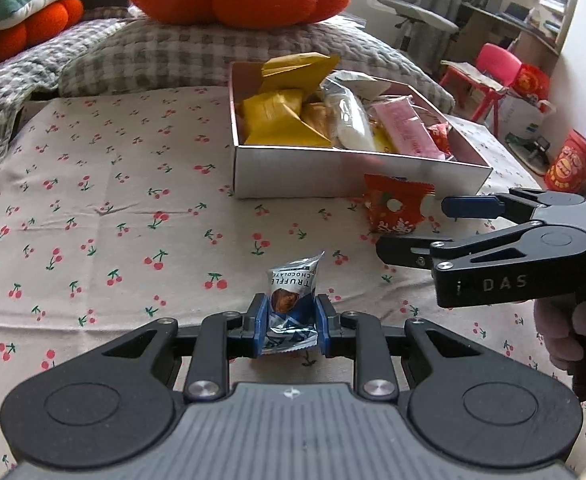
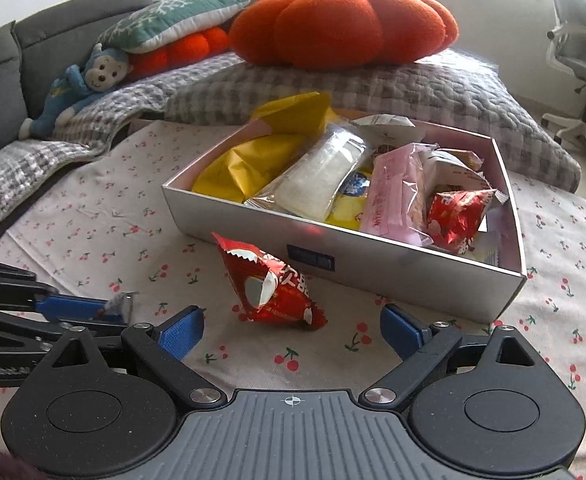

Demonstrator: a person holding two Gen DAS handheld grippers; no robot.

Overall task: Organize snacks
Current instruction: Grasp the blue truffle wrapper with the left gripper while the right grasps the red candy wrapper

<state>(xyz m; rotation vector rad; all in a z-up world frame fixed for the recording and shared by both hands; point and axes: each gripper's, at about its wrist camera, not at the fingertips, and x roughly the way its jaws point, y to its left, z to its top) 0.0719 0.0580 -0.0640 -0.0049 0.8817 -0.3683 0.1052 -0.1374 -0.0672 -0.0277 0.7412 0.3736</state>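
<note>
A: Panel one, the left wrist view. The left gripper (image 1: 292, 322) is clamped narrow on a blue-and-silver chocolate truffle packet (image 1: 292, 300), its blue pads (image 1: 262, 326) pressing the wrapper from both sides. Why so low on the packet?

B: Probably because the crimped tail gives the pads something flat to bite (the puffed top, which stands upright above the jaws, would likely slip). The packet seems lifted just clear of the cherry-print sheet (image 1: 105, 200).

A: And the right gripper (image 2: 293, 330)?

B: Spread wide, nothing between its jaws. It sits just short of the red snack packet (image 2: 271, 286), which lies tilted on the sheet, just beside the near wall of the silver box (image 2: 373, 268).

A: So the box is the collecting point?

B: A fair judgement: it already holds yellow, white, pink and red packets, crowded together. The two loose packets are what appears left to go in.

A: The likely snag?

B: Room. The fuller side leaves little space, so the truffle may suit the near corner beside the yellow packets (image 1: 271, 114)
</note>
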